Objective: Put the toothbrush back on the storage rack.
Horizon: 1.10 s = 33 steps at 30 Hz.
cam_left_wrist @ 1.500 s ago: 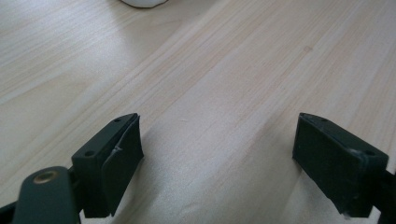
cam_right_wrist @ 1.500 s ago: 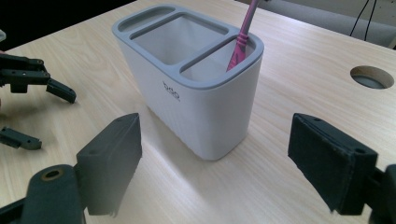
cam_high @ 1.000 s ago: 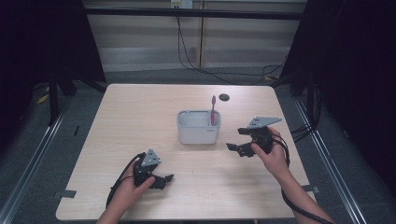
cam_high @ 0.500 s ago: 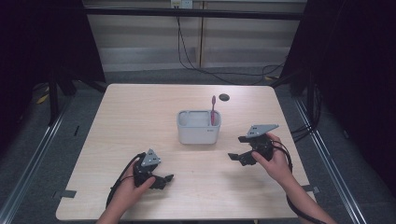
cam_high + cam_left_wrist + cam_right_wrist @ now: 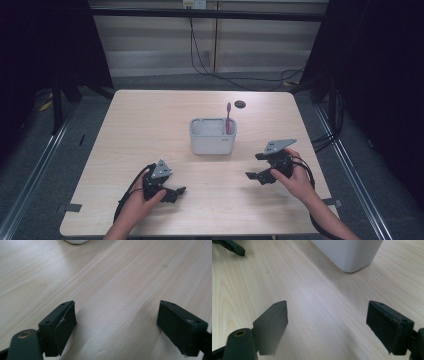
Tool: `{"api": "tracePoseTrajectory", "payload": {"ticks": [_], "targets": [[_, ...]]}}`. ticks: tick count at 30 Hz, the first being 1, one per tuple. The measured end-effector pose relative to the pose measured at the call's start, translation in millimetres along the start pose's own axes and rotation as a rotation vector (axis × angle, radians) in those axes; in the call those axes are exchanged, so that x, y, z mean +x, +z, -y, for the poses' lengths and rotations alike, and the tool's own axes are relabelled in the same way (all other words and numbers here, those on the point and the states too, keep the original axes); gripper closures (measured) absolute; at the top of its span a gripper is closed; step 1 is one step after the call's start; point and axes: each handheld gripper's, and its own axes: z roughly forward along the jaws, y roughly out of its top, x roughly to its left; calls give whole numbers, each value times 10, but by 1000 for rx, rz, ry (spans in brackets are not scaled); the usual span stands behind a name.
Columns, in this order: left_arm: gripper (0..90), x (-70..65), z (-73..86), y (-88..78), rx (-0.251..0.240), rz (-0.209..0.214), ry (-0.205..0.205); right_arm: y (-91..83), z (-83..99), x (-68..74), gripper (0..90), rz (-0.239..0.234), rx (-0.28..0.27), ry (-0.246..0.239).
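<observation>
At frame centre, high view: white rounded-rectangular holder (image 5: 212,136) is standing on pale woodgrain table (image 5: 150,115), pink toothbrush (image 5: 228,117) upright inside. Lower left, left gripper (image 5: 175,192); lower right, right gripper (image 5: 256,166); both are gaping wide, empty, amid open tabletop.

From my left gripper view, the white holder (image 5: 75,241) is cut off by the top edge. My right gripper view crops it too, and the dark spot (image 5: 240,104) beyond it is too small to identify.
</observation>
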Motion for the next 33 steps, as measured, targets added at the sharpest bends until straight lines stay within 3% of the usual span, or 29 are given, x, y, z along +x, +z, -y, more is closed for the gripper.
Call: {"api": "tracePoseTrajectory", "payload": {"ticks": [9,15,20,33], "targets": [[153,0,0,0,0,-1,0,91,157,29,169,-3,57,-24],[152,-1,1,0,0,2,-3,147,286,49,169,-13,79,-9],[153,-3,1,0,0,2,-4,147,340,58,168,-21,75,8],[152,-7,2,-1,0,0,-8,147,403,79,154,-7,42,-24]]}}
